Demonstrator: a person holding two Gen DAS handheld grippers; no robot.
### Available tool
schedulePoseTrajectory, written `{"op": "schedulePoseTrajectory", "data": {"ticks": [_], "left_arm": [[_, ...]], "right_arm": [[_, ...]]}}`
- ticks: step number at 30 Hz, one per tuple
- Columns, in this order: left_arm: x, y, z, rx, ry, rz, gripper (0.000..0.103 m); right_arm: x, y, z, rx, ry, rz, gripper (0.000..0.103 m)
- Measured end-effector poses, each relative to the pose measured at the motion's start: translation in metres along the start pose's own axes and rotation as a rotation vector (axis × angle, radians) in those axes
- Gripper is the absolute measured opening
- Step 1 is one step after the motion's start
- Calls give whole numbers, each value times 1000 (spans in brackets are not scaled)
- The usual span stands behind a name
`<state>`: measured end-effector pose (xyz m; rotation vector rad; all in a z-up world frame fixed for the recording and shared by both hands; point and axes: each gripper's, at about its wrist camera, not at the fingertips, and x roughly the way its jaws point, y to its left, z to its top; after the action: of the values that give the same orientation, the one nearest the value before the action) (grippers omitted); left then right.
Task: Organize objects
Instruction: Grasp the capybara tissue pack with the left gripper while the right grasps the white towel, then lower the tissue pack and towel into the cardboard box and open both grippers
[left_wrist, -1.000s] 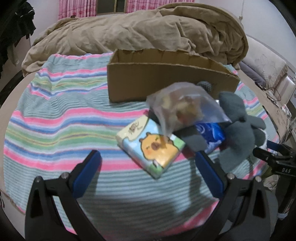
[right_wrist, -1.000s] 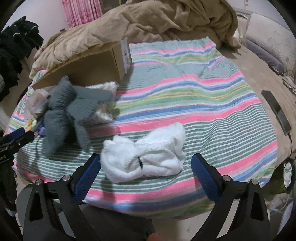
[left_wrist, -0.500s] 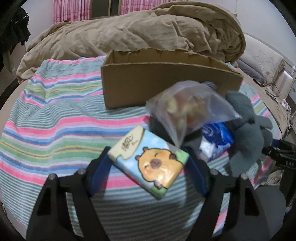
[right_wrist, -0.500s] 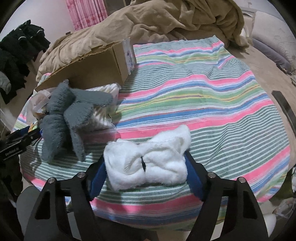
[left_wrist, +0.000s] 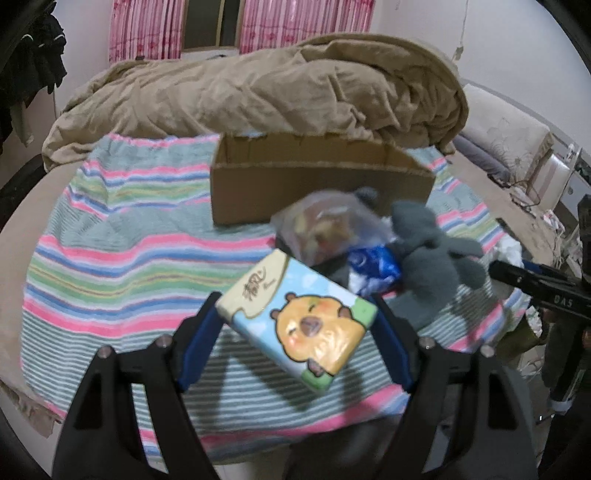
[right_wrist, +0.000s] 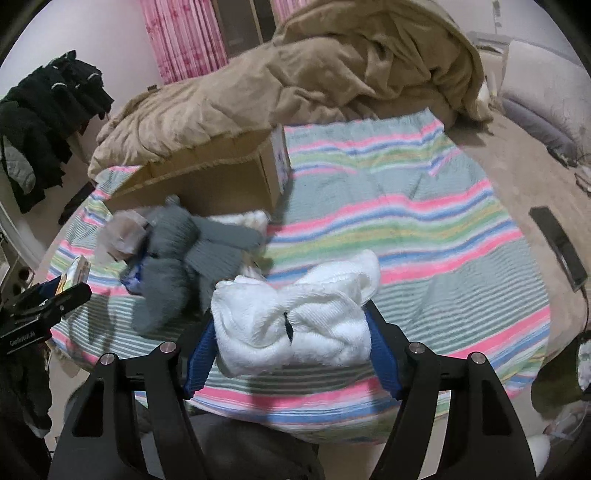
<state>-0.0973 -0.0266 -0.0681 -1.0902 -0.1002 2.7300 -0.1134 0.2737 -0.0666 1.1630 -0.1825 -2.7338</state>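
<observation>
Grippers (left_wrist: 295, 332) (right_wrist: 291, 341) apparently raised, clamping tissues (left_wrist: 299, 321) and towel (right_wrist: 295, 317)

You have a tissue pack (left_wrist: 301, 323) printed sky blue with cream and green patches and an orange-yellow cartoon capybara, held between royal-blue pads (left_wrist: 195, 347) on black fingers. Your other gripper's blue pads (right_wrist: 382, 350) flank a plain white fluffy cloth (right_wrist: 295, 321). The blanket (left_wrist: 129, 254) runs in pink, blue, green and pale grey-teal stripes. The plush toy (left_wrist: 428, 254) is slate grey, the cardboard box (left_wrist: 314, 184) plain brown, the duvet (left_wrist: 258, 92) tan, the curtains (left_wrist: 147, 29) pink-patterned.
</observation>
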Motion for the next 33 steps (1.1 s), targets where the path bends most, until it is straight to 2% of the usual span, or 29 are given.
{"op": "schedulePoseTrajectory", "data": {"ticks": [8, 15, 25, 33], "left_arm": [[-27, -6, 37, 14, -56, -16, 78], [-25, -7, 72, 19, -82, -33, 78], [26, 1, 112, 6, -86, -72, 78], [81, 5, 128, 5, -66, -90, 78]], "right_arm": [[-22, 25, 40, -29, -70, 29, 74], [-12, 48, 85, -46, -99, 71, 74], [55, 64, 133, -45, -70, 93, 75], [110, 59, 134, -29, 5, 97, 75]]}}
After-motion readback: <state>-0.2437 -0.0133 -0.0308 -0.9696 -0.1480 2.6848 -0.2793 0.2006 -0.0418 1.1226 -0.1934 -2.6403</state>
